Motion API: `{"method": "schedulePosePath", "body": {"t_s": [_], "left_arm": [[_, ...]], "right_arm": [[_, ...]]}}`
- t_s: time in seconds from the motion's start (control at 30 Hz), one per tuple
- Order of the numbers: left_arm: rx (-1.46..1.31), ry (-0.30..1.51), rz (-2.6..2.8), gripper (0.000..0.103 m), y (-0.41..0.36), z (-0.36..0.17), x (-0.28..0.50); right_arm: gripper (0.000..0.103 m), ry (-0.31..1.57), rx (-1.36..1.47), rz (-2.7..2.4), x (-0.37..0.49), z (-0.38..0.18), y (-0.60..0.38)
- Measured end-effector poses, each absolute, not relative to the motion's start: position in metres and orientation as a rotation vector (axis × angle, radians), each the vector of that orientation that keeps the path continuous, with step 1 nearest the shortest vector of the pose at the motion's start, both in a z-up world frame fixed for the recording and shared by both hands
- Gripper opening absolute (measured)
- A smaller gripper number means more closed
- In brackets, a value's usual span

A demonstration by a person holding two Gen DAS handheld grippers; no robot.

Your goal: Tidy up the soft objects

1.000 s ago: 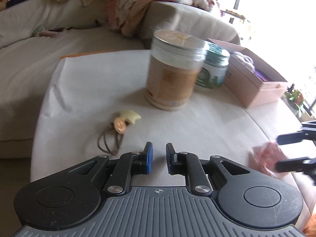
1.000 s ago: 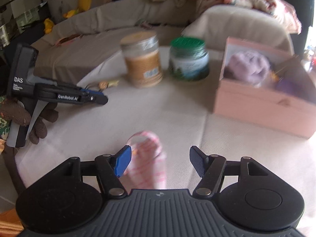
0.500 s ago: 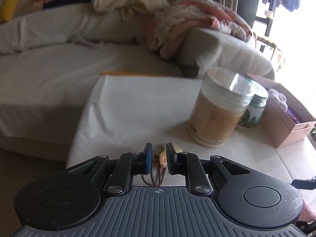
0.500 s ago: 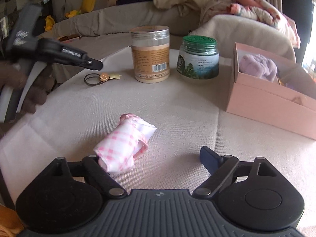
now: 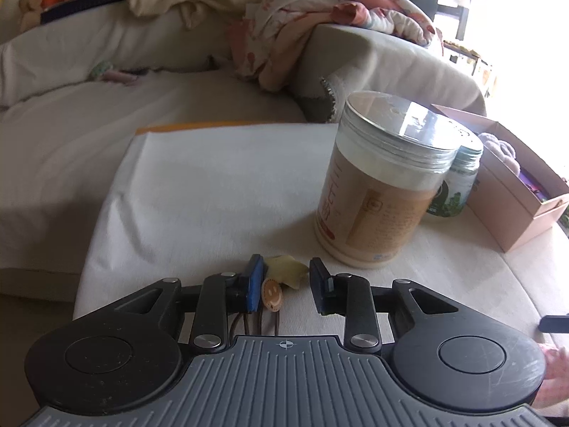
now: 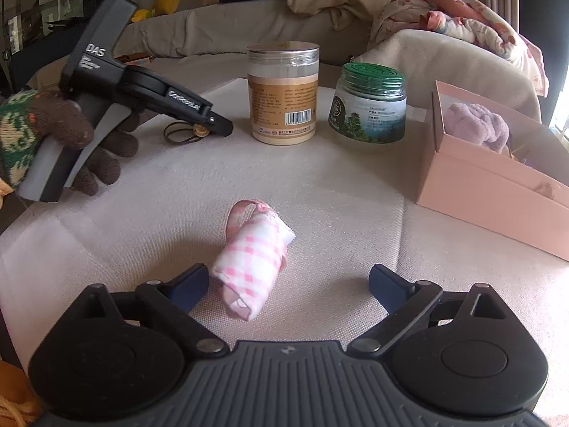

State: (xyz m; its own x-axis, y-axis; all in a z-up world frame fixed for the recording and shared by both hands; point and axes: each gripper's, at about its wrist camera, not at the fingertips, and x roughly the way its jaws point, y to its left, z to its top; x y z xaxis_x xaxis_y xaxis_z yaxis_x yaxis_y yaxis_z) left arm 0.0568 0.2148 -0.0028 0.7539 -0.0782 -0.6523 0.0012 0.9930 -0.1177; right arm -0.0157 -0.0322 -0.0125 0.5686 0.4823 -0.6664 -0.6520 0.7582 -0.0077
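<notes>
Left claw just opening around smiley hair tie; right claw just spreading wide, straddling pink gingham roll on bench.

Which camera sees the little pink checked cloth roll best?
The right wrist view. The pink checked cloth roll lies whole on the table, between the open right gripper fingers. The left wrist view catches only a pink sliver at its right edge.

Counting what's on my table: 2 jars, 1 pink box, 1 checked cloth roll, 1 hair tie w/ smiley charm, 1 purple fluffy thing in box.
</notes>
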Motion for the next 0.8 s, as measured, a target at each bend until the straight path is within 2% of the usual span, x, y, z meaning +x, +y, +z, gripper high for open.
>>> {"method": "schedulePosePath", "body": {"t_s": [0.23, 0.3, 0.37, 0.4, 0.43, 0.5, 0.63, 0.8], "left_arm": [[-0.080, 0.701, -0.023, 0.031, 0.209, -0.004, 0.058], [-0.064, 0.705, -0.021, 0.032, 0.207, -0.003, 0.056], [-0.068, 0.706, -0.033, 0.031, 0.206, -0.003, 0.053], [-0.077, 0.705, -0.043, 0.031, 0.207, -0.003, 0.049], [-0.085, 0.703, -0.056, 0.031, 0.206, -0.003, 0.044], [-0.090, 0.698, -0.077, 0.030, 0.201, -0.003, 0.032], [-0.080, 0.702, -0.137, 0.030, 0.182, 0.000, -0.001], [-0.080, 0.672, -0.279, 0.030, 0.139, 0.022, -0.048]], "right_arm": [[0.097, 0.697, -0.262, 0.676, -0.015, -0.012, -0.033], [0.093, 0.696, -0.258, 0.670, -0.016, -0.011, -0.034], [0.084, 0.696, -0.245, 0.667, -0.015, -0.009, -0.037], [0.069, 0.697, -0.240, 0.671, -0.015, -0.007, -0.038], [0.045, 0.703, -0.243, 0.684, -0.015, -0.003, -0.039], [0.017, 0.735, -0.247, 0.717, -0.013, 0.004, -0.041], [0.009, 0.726, -0.175, 0.723, -0.012, 0.024, -0.066], [0.008, 0.633, -0.107, 0.646, -0.021, 0.055, -0.119]]}}
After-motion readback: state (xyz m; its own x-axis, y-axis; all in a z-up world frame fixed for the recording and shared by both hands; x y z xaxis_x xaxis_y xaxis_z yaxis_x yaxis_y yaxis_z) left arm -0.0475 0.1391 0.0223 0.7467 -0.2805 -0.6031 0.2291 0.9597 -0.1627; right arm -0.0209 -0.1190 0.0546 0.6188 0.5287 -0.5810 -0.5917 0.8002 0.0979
